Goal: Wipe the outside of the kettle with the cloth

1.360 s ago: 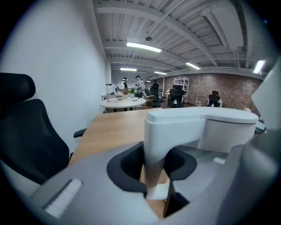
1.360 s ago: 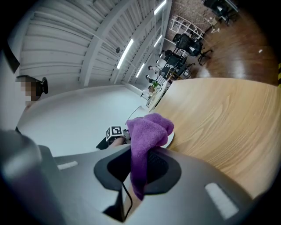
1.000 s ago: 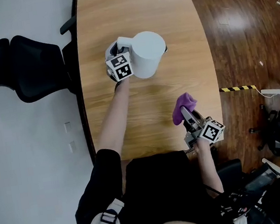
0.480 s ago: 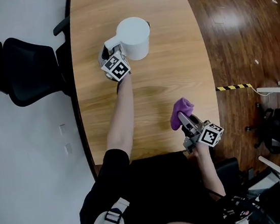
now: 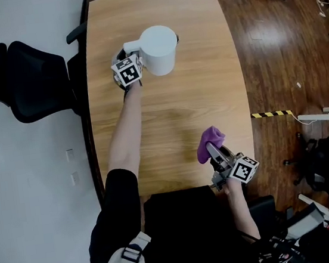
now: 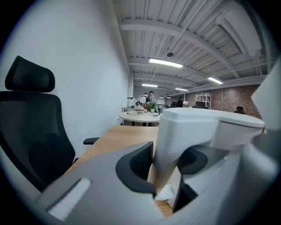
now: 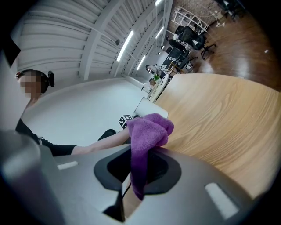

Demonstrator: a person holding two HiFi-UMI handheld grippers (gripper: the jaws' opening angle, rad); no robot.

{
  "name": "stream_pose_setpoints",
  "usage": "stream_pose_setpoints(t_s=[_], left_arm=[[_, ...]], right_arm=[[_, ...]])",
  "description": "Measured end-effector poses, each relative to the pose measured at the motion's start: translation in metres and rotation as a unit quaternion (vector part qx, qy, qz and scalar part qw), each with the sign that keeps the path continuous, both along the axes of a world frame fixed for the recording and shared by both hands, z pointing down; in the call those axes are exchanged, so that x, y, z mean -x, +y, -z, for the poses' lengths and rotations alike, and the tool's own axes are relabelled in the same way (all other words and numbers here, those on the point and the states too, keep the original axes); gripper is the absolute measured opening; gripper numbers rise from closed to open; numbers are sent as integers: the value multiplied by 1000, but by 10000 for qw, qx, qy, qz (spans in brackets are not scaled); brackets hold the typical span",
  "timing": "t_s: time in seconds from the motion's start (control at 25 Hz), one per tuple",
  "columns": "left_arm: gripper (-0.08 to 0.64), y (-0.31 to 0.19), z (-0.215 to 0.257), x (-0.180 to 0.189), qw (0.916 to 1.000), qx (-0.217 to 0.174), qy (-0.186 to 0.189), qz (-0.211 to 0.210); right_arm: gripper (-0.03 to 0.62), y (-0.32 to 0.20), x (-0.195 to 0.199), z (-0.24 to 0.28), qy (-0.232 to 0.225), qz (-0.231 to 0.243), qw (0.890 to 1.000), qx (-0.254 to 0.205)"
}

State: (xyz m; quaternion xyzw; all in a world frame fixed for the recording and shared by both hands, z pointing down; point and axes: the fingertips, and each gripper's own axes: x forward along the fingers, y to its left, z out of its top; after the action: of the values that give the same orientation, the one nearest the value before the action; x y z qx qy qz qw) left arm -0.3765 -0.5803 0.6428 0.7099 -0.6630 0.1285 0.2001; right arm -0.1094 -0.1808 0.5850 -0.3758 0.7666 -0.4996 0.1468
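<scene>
- left gripper (image 6: 172,154): jaws wide, having just been opening, with the handle (image 6: 178,127) of the white kettle (image 6: 237,132) standing between them (the pads do not seem to press it)
- kettle body just beyond these jaws, upright on the desk (image 5: 168,115)
- right gripper (image 7: 139,165): jaws clamped on the purple cloth (image 7: 149,129), which bunches out past their tips
- kettle well ahead of the right jaws, apart from the cloth

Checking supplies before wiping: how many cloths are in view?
1: the purple fluffy cloth, clamped in the jaws of the right gripper, over the wooden table, near-right corner.
</scene>
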Motion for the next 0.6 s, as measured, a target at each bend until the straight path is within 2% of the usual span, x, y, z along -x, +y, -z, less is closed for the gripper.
stream_pose_setpoints(t_s=[0.24, 0.36, 0.44, 0.48, 0.52, 0.56, 0.6], left_arm=[[454, 22, -2, 4, 9992, -75, 347, -187], [454, 52, -12, 15, 9986, -54, 494, -170], [456, 79, -27, 40, 9962, -64, 870, 25], [457, 94, -28, 51, 9923, -116, 1226, 154], [457, 113, -18, 55, 9849, -237, 1705, 172], [456, 137, 5, 51, 9721, -460, 2298, -34], [456, 169, 33, 40, 9495, -781, 3004, -455]], right_arm=[[49, 5, 5, 7, 6, -18, 9999, -114], [49, 9, 13, 11, -8, -20, 9998, -179], [49, 0, 28, 23, -116, 183, 9985, -494], [49, -9, 35, 34, -205, 345, 9964, -750], [49, -17, 41, 46, -291, 491, 9934, -992], [49, -22, 45, 54, -353, 577, 9910, -1152], [49, -21, 48, 58, -392, 565, 9908, -1169]])
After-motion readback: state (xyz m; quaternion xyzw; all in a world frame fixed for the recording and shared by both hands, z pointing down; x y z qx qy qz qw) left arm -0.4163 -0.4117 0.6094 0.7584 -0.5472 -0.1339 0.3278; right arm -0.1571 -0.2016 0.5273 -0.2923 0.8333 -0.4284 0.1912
